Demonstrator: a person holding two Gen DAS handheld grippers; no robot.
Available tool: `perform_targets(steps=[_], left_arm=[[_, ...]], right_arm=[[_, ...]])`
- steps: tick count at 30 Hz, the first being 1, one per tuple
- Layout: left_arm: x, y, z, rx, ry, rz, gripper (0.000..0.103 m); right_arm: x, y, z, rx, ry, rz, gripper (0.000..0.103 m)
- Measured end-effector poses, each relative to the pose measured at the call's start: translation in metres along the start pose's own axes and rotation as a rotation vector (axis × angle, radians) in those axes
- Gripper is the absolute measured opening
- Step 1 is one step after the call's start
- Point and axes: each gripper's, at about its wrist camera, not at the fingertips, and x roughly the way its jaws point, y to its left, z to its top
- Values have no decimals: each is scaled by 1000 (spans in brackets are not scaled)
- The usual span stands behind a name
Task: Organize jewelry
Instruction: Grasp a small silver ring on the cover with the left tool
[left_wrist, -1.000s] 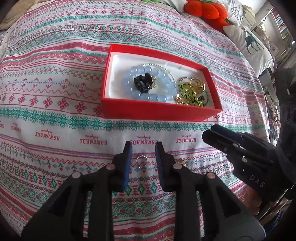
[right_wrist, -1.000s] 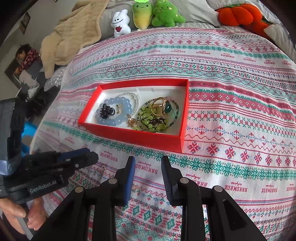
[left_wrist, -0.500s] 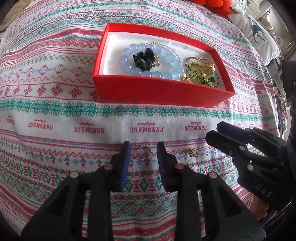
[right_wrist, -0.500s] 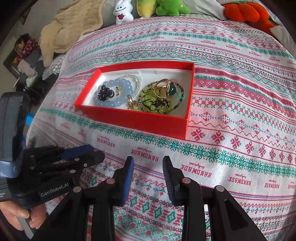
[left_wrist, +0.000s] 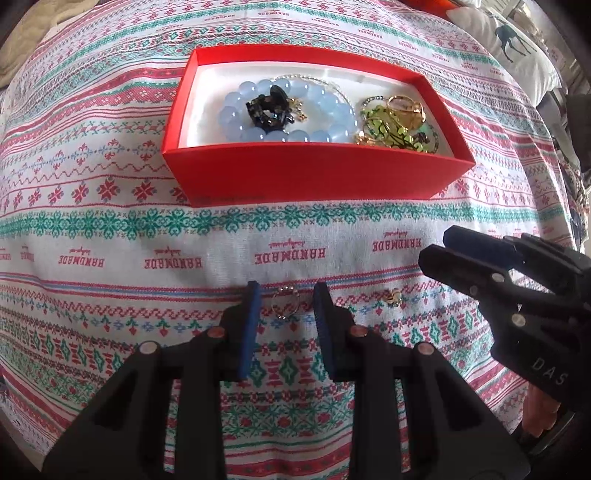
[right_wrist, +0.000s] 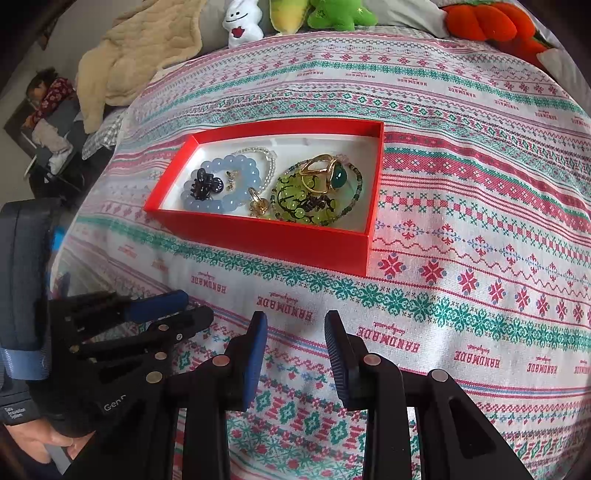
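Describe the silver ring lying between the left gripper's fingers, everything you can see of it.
The silver ring is a thin, shiny metal band with a small beaded or stone-set cluster at its far side. It lies flat on the patterned bedspread, in front of the red box. The open left gripper has a finger on either side of it, neither visibly touching. Finer detail is too small to tell.

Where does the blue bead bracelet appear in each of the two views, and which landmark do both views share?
Left wrist view: the blue bead bracelet lies upper centre, in the left half of the box.
Right wrist view: it lies left of centre, again in the left half.
Shared landmark: the red box.
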Motion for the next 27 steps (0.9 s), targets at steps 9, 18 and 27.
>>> perform_targets(steps=[9, 18, 27], left_arm=[[2, -1, 0, -8, -3, 5, 21], [0, -3, -3, -3, -4, 8, 17], [-6, 6, -3, -33, -9, -6, 17]], right_arm=[[0, -1, 0, 2, 0, 1, 33], [0, -1, 0, 2, 0, 2, 33], [10, 9, -5, -31, 47, 26, 33]])
